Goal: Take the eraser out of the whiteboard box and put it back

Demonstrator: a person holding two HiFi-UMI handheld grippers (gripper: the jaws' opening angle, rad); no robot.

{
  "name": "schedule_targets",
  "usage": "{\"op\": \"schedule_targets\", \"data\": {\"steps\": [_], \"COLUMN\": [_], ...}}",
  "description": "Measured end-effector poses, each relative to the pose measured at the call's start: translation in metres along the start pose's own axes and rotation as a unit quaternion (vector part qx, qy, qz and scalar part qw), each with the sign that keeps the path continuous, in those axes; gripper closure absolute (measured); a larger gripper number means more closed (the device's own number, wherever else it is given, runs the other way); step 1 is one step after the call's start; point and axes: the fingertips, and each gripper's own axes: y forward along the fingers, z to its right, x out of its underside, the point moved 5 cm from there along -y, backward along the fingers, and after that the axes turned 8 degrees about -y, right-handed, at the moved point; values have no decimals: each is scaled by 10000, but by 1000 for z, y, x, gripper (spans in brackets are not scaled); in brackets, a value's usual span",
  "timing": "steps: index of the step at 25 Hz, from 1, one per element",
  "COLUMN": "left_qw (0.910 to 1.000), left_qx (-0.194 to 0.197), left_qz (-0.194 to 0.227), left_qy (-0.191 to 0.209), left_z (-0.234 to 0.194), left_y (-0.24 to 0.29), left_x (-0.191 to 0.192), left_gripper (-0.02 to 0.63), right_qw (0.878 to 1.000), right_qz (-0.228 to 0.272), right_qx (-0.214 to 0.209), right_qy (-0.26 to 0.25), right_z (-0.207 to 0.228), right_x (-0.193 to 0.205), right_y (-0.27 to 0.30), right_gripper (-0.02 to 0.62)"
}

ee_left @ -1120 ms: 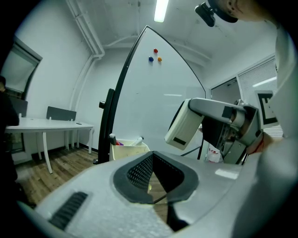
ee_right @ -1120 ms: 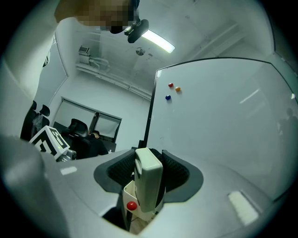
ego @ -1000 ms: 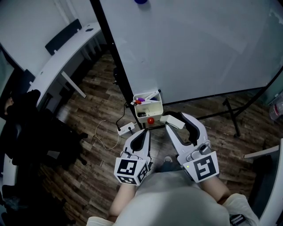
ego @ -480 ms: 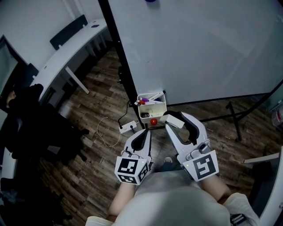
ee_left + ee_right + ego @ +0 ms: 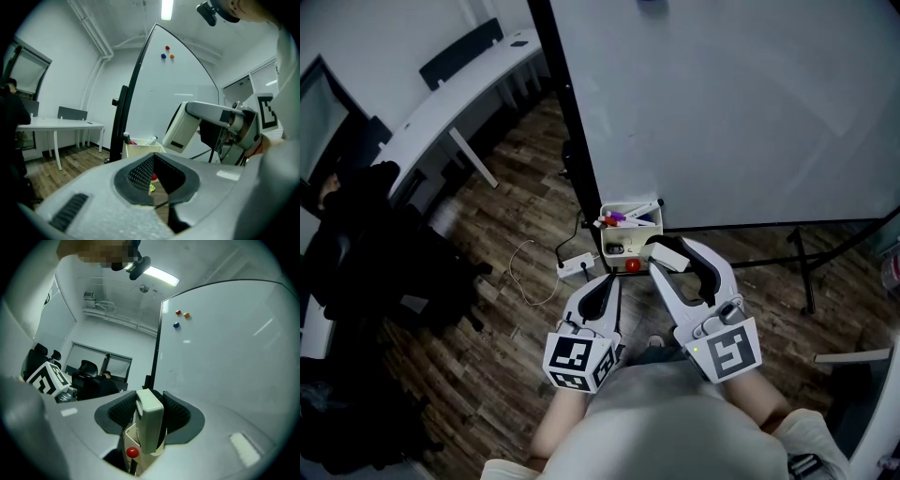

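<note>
The white whiteboard box (image 5: 630, 231) hangs at the board's lower left corner, with markers (image 5: 619, 218) inside and a red magnet (image 5: 632, 265) on its front. My right gripper (image 5: 672, 251) is shut on the white eraser (image 5: 667, 256), holding it just in front of and right of the box, close to its rim. In the right gripper view the eraser (image 5: 150, 423) stands upright between the dark pads, with the box (image 5: 130, 438) and red magnet (image 5: 132, 452) below. My left gripper (image 5: 605, 289) is shut and empty, below the box. The left gripper view shows the eraser (image 5: 182, 129) beside the box (image 5: 140, 149).
The whiteboard (image 5: 741, 103) fills the upper right on a black stand (image 5: 572, 122) with floor legs (image 5: 797, 262). A white power strip (image 5: 573, 268) and cable lie on the wooden floor. A white desk (image 5: 459, 103) and black chairs (image 5: 375, 272) stand at the left.
Both grippers have closed in on the box; the eraser now sits at its front right rim. The grip on the eraser is unchanged.
</note>
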Motion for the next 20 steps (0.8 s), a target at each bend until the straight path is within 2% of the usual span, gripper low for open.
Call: {"op": "schedule_targets", "data": {"steps": [20], "left_qw": [9987], "left_qx": [-468], "left_qz": [126], "left_qy": [-170], "left_z": [-20], "left_y": [25], "left_x": [-2], "left_gripper": [606], "right_qw": [9981], "right_qz": [-83], "right_qx": [-602], "right_qy": [107], "right_z": [11], "right_x": [34], "right_y": [38], "right_gripper": [408]}}
